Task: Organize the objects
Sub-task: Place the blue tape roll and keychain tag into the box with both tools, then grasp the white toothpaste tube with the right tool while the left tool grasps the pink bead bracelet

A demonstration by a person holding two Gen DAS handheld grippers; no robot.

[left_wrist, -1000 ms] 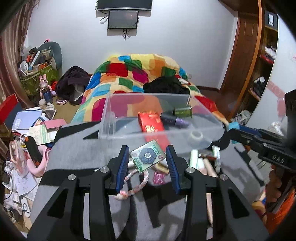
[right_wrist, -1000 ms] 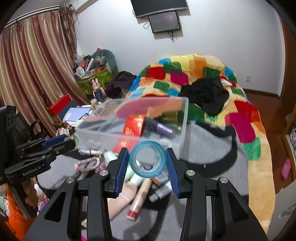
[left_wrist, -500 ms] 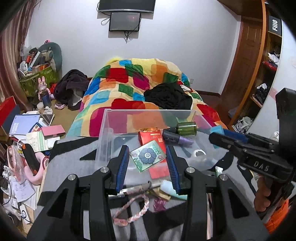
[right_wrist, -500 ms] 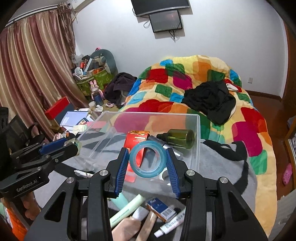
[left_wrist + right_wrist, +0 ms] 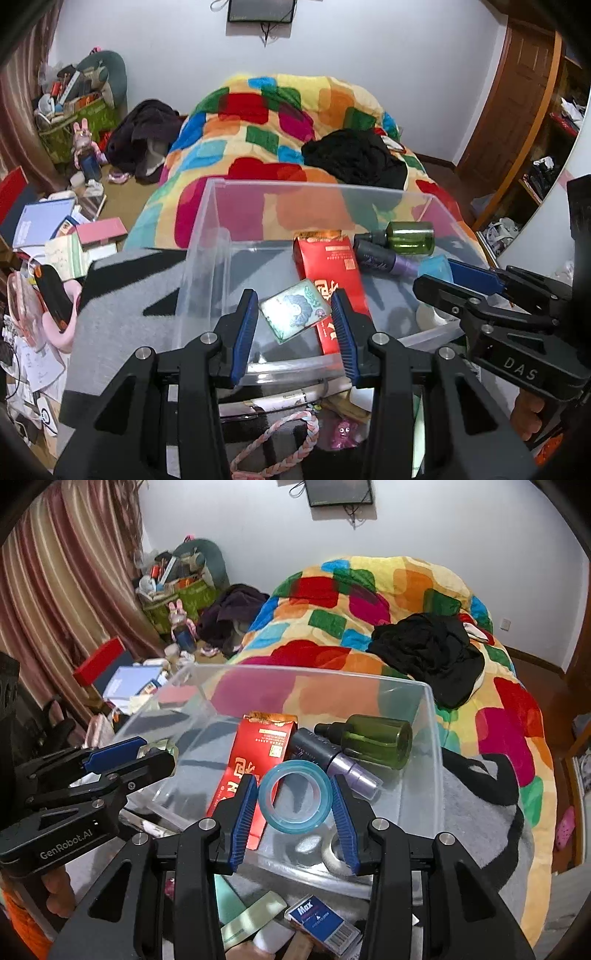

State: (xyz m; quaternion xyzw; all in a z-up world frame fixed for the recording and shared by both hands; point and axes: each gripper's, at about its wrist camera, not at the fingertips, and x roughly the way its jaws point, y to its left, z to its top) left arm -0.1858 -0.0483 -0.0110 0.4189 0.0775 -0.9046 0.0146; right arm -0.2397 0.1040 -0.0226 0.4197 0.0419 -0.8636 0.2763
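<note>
Clear plastic bin (image 5: 207, 236) (image 5: 430, 716) sitting on grey-and-black blanket (image 5: 122, 295) (image 5: 480, 805), at foot of bed with multicoloured patchwork quilt (image 5: 280, 122) (image 5: 369, 590).

Left claw (image 5: 294, 314) (image 5: 155, 751) clamped on small flat tin (image 5: 294, 312) with green-white floral lid, held tilted over near-left part of bin. From right wrist view only a sliver of tin (image 5: 157, 746) showing between blue pads.

Right claw (image 5: 294, 799) (image 5: 436, 275) clamped on light-blue tape roll (image 5: 294, 797) (image 5: 436, 266), roll facing camera, hanging over near-right part of bin. Both claws just above bin interior, not resting on bin floor.

Already lying inside bin: red packet (image 5: 328, 273) (image 5: 255, 753) flat down the middle, dark purple tube (image 5: 384, 258) (image 5: 332, 760) just right of it, green bottle (image 5: 406, 236) (image 5: 373, 740) on its side behind and touching tube, white tape roll (image 5: 334, 849) (image 5: 430, 315) at near-right corner under right claw.

Lying outside bin on blanket near front wall: pink-white braided cord (image 5: 280, 439), small purple figure (image 5: 345, 432), blue "Max" box (image 5: 321, 919), pale green tube (image 5: 251, 919).

Sitting on floor to the left: books and papers (image 5: 48, 229), red box (image 5: 99, 661).
</note>
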